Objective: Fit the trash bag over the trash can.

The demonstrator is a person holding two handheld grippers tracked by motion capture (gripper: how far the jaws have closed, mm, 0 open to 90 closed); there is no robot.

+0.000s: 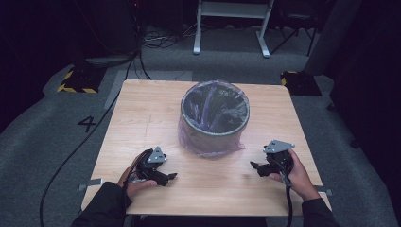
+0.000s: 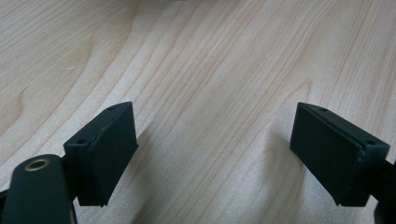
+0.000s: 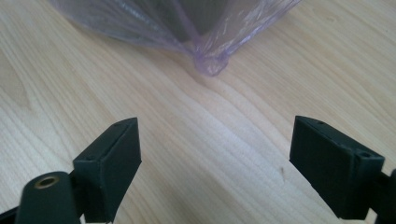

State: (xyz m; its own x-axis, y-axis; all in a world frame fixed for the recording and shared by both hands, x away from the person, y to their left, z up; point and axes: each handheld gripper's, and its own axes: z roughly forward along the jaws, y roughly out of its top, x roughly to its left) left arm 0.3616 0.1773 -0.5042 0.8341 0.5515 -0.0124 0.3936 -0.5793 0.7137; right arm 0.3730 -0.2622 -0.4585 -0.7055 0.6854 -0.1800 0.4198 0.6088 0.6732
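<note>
Fingers of both the left gripper (image 1: 171, 177) and right gripper (image 1: 253, 165) are held spread and empty, the round grey bin lined with a translucent purple plastic bag (image 1: 215, 117) being placed ahead between them, so an approach is judged underway, with the bag's rim to be reached next.

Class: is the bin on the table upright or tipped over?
Upright: the bin stands on its base with its round mouth facing up, lined by a purple bag.

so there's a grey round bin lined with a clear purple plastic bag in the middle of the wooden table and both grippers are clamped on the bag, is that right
Not quite. The grey round bin lined with a clear purple plastic bag does stand mid-table, but the left gripper and the right gripper are open with nothing between the jaws, apart from the bag, over the light wooden table. Both gripper views show it.
</note>
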